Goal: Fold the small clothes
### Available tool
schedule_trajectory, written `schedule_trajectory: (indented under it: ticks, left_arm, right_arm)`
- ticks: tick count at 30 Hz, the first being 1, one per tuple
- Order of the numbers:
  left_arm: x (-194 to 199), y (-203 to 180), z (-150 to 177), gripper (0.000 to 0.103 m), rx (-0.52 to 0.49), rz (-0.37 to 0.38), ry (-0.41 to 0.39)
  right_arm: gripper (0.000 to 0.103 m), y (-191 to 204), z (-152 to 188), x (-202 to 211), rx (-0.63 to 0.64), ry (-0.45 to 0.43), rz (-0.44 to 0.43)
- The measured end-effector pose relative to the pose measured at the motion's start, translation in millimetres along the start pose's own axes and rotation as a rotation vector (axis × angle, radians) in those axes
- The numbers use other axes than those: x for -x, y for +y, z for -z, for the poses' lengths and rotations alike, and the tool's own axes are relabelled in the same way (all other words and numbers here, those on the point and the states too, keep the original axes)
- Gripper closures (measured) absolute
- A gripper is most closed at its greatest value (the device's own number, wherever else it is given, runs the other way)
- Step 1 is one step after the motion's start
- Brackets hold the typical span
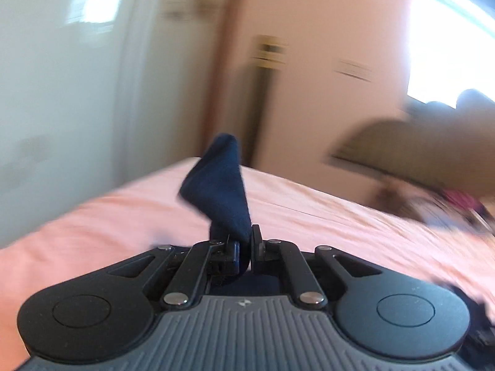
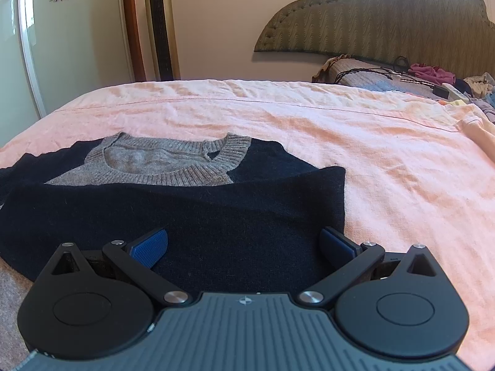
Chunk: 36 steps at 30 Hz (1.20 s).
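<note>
One navy sweater [image 2: 191, 213] on the pink bed [image 2: 386, 160]; left gripper [image 1: 244, 244] clenched on its fabric, right gripper [image 2: 244, 244] released above it.

No readable words or numbers. The tall gold tower fan [image 2: 161, 24] carries a small marking near its top, perhaps a brand, too small to read.
</note>
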<state>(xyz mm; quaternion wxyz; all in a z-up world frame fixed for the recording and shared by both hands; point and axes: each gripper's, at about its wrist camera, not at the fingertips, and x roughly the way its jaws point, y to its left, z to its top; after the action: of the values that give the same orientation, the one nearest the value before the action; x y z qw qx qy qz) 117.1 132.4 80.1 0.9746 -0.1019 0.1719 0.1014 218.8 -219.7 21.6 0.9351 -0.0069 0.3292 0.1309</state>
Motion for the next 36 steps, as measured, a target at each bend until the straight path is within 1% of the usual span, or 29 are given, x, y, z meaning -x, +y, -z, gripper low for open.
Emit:
schedule_trajectory:
  ticks: [1,2,4,5,6,7,8,9,11,12,13,14,18,19,20,21,22,23,24,26,27,28,29,30,32,33,34,35,36]
  left_arm:
    - [0.7,-27.2,9.4,0.097,-0.045,0.079,0.024]
    - [-1.4,-51.8,20.8,0.097,-0.082,0.147,0.07]
    - [-17.5,-91.6,47.1,0.094,-0.169,0.259,0.247]
    - [-23.1,-104.2,60.4,0.093,-0.194,0.284,0.323]
    - [-25.2,-111.7,71.3,0.091,-0.219,0.285,0.368]
    - [-22.6,-111.3,75.3,0.087,-0.242,0.276,0.344]
    - [-16.2,-107.7,74.6,0.076,-0.245,0.283,0.318]
    - [-7.8,-102.9,69.5,0.069,-0.224,0.31,0.319]
    - [7.9,-83.0,57.5,0.032,-0.137,0.352,0.311]
    - [26.4,-80.1,50.4,0.025,-0.095,0.351,0.281]
    - [33.1,-72.0,48.8,0.022,-0.061,0.342,0.249]
    - [38.6,-62.5,50.4,0.022,-0.043,0.336,0.233]
    - [43.5,-36.0,66.9,0.022,-0.018,0.304,0.284]
    - [44.7,-30.0,74.8,0.022,-0.022,0.281,0.287]
    - [44.0,-24.7,83.4,0.022,-0.013,0.253,0.297]
    - [46.2,-19.1,83.1,0.021,0.027,0.266,0.277]
    - [49.0,-14.6,82.0,0.014,0.061,0.267,0.249]
    - [46.7,-13.2,83.8,0.011,0.075,0.24,0.246]
    - [43.1,-12.6,83.7,0.011,0.081,0.227,0.267]
    - [40.9,-12.6,84.0,0.008,0.078,0.237,0.269]
    - [41.0,-12.7,84.1,0.008,0.075,0.239,0.27]
    - [40.8,-12.3,84.5,0.008,0.074,0.24,0.268]
    - [41.2,-11.3,84.6,0.008,0.078,0.243,0.267]
    - [41.6,-9.8,84.7,0.008,0.086,0.247,0.265]
    - [41.0,-6.9,85.3,0.008,0.104,0.255,0.262]
    - [39.3,-7.1,85.3,0.008,0.108,0.257,0.261]
    - [39.6,-6.8,85.4,0.008,0.11,0.259,0.261]
    - [39.2,-7.5,85.6,0.008,0.109,0.259,0.261]
    - [39.2,-7.4,85.6,0.008,0.109,0.26,0.261]
  right_arm:
    - [0.0,-0.2,0.3,0.3,-0.002,-0.001,-0.001]
    - [0.0,-0.5,0.2,0.5,-0.004,-0.002,-0.002]
    - [0.0,-1.6,0.4,0.9,-0.009,-0.003,-0.006]
    - [0.0,-2.3,0.2,1.2,-0.014,-0.005,-0.01]
    - [0.0,-3.2,0.2,1.5,-0.019,-0.006,-0.014]
    - [0.0,-4.1,0.3,1.9,-0.024,-0.008,-0.018]
    - [0.0,-4.5,0.3,2.1,-0.028,-0.009,-0.021]
    - [0.0,-5.3,0.2,2.4,-0.031,-0.011,-0.023]
    - [0.0,-5.6,0.1,2.4,-0.034,-0.011,-0.026]
    - [0.0,-5.8,0.0,2.3,-0.035,-0.012,-0.028]
    - [0.0,-6.3,0.1,2.3,-0.038,-0.012,-0.03]
    - [0.0,-6.3,0.1,2.3,-0.039,-0.013,-0.031]
    - [0.0,-2.0,-1.3,2.4,-0.011,0.0,-0.008]
    - [0.0,2.9,-5.2,4.3,-0.005,0.017,0.017]
    - [0.0,6.5,-10.4,8.9,-0.036,0.031,0.027]
    - [0.0,8.5,-15.2,16.2,-0.086,0.027,-0.009]
    - [0.0,10.5,-20.9,24.9,-0.151,0.024,-0.105]
    - [0.0,14.4,-26.4,29.2,-0.205,0.047,-0.201]
    - [0.0,19.1,-31.2,28.0,-0.26,0.093,-0.285]
    - [0.008,30.2,-35.2,13.1,-0.351,0.225,-0.406]
    - [0.022,36.7,-34.7,2.4,-0.375,0.29,-0.443]
    - [0.04,43.2,-33.2,-7.0,-0.388,0.339,-0.452]
    - [0.048,50.5,-32.1,-12.9,-0.379,0.36,-0.439]
    - [0.055,59.8,-31.8,-16.2,-0.351,0.362,-0.422]
    - [0.055,70.8,-33.8,-17.6,-0.332,0.346,-0.415]
    - [0.06,75.6,-35.3,-17.4,-0.327,0.341,-0.415]
    - [0.072,79.3,-36.7,-16.8,-0.309,0.335,-0.404]
    - [0.08,82.2,-37.2,-16.5,-0.284,0.329,-0.386]
    - [0.091,84.2,-38.6,-16.5,-0.267,0.323,-0.385]
